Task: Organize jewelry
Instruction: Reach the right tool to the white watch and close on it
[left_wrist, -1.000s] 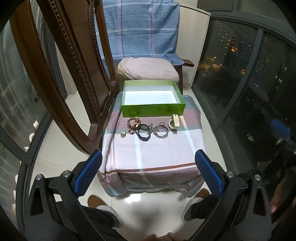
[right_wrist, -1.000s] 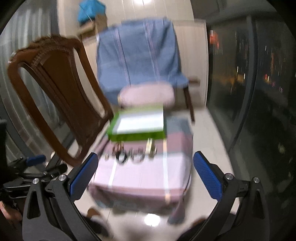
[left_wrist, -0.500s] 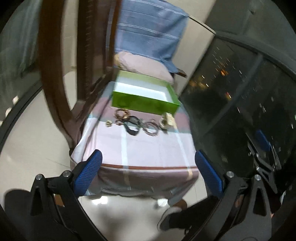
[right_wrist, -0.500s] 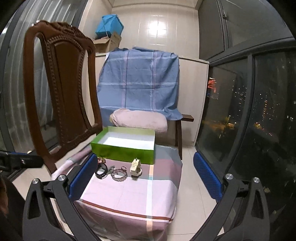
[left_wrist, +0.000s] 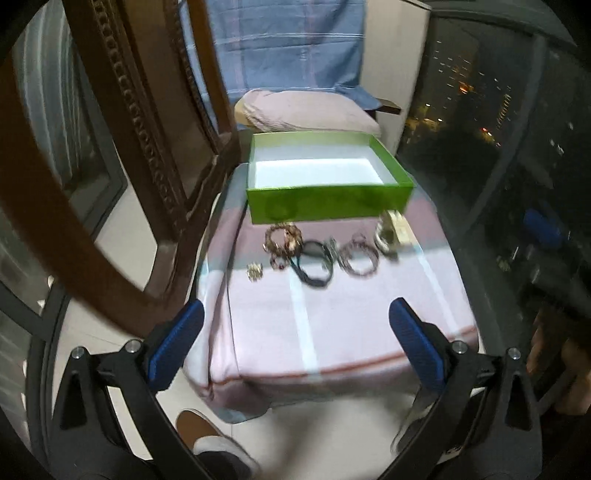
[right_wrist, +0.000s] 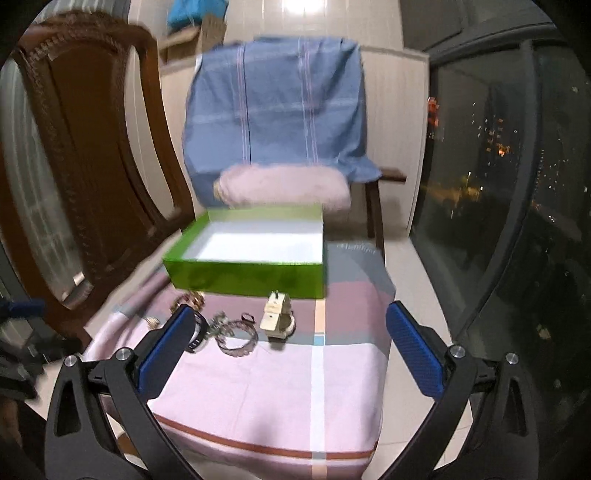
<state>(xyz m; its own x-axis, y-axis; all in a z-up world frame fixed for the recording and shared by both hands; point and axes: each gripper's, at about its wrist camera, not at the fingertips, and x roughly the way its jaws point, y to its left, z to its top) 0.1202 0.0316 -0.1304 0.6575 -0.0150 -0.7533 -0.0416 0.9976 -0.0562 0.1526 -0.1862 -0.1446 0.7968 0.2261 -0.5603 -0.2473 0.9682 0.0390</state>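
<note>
Your left gripper (left_wrist: 295, 339) sits at the bottom of its frame with both blue pads spread wide and nothing between them. Your right gripper (right_wrist: 291, 347) is just as wide apart and grasps nothing; its left pad (right_wrist: 168, 347) overlaps the dark band in the picture, but whether it touches it you cannot tell. At the bottom of the left view a shoe (left_wrist: 207, 439) stands on the pale floor.

Beyond the pads lies the cloth (left_wrist: 332, 325), pink with pale stripes, draped over a low table in the middle of both frames. The jewelry runs in a row across the frame, left to right, its long axis parallel to the box's front wall and just in front of it. From left in the left view: a small gold piece (left_wrist: 254, 272), a beaded bracelet (left_wrist: 283, 240), a dark band (left_wrist: 314, 264), a silvery bracelet (left_wrist: 360, 256), and a cream watch (left_wrist: 388, 232) at the right end. In the right view the watch (right_wrist: 277, 319) stands upright on its strap loop, face towards you.

Behind the row, the green box (left_wrist: 328, 203) is open, its white floor bare, long side facing you.

Farther off, a brown chair (left_wrist: 122, 147) fills the left of the frame, and a second chair at upper centre carries a pink cushion (right_wrist: 284, 184) and a blue cloth (right_wrist: 277, 107).
</note>
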